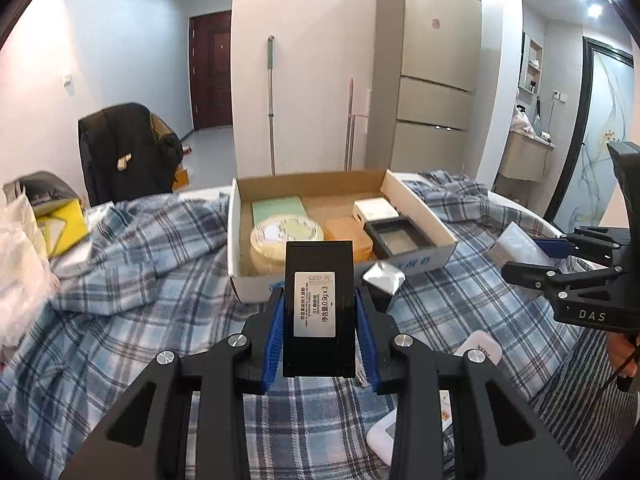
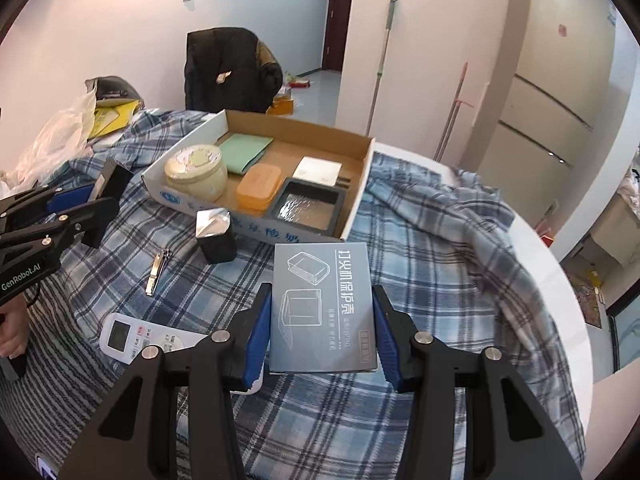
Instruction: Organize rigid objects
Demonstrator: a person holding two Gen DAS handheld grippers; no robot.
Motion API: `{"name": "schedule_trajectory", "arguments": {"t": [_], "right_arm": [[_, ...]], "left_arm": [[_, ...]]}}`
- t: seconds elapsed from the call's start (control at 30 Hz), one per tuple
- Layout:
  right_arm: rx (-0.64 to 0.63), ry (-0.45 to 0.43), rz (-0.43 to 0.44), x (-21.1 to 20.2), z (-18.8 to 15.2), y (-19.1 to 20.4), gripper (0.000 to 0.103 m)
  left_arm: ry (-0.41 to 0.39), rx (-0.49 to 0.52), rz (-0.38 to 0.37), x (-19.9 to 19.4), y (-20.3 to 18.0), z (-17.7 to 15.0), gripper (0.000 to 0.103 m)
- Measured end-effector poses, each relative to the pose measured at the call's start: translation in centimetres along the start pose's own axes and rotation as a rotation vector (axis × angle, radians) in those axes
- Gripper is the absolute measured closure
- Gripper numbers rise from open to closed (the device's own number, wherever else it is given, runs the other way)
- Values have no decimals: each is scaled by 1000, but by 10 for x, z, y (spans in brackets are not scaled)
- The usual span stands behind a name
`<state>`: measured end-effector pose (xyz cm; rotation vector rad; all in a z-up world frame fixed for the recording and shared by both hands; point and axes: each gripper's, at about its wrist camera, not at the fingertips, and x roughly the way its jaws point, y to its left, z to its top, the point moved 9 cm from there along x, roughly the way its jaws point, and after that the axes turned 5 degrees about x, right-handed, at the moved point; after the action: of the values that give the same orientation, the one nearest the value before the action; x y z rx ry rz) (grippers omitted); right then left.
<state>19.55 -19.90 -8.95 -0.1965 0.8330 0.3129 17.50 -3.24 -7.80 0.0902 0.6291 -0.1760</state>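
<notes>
Scene: I stand at a table under a blue plaid cloth [image 2: 420, 216], a gripper in each hand, sorting hard items into an open cardboard tray [image 2: 360, 184].
Left gripper [image 1: 319, 332]: my blue pads are clamped on the sides of a slim black box [image 1: 319, 308], white label facing the lens, held above the cloth just short of the tray's near wall.
Right gripper [image 2: 322, 320]: closed on a grey-blue printed carton [image 2: 322, 304], lifted clear of the cloth in front of the tray's near corner.
Already in the tray: a round cream tin [image 2: 196, 172], a green pad [image 2: 244, 152], an orange case [image 2: 258, 186], a white flat box [image 2: 320, 170] and a black square dish [image 2: 306, 208].
Still loose on the cloth: a dark container with a foil top [image 2: 214, 236], nail clippers [image 2: 156, 272] and a white remote [image 2: 136, 338].
Progress: by my reckoning, about halfway; two pieces in hand, three waiting.
Room left: bare cardboard shows along the tray's far side.
</notes>
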Motion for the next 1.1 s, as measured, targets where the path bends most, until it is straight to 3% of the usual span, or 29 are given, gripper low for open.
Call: {"name": "schedule_trajectory", "arguments": {"t": [0.4, 0.77, 1.1], "right_arm": [[34, -72, -20, -11, 23, -2, 57], [70, -131, 27, 0, 69, 15, 57], [78, -185, 12, 5, 110, 10, 57]], "left_arm": [[-15, 3, 29, -18, 8, 17, 67], [-81, 29, 67, -27, 15, 59, 67], [-96, 13, 59, -2, 29, 95, 67]]}}
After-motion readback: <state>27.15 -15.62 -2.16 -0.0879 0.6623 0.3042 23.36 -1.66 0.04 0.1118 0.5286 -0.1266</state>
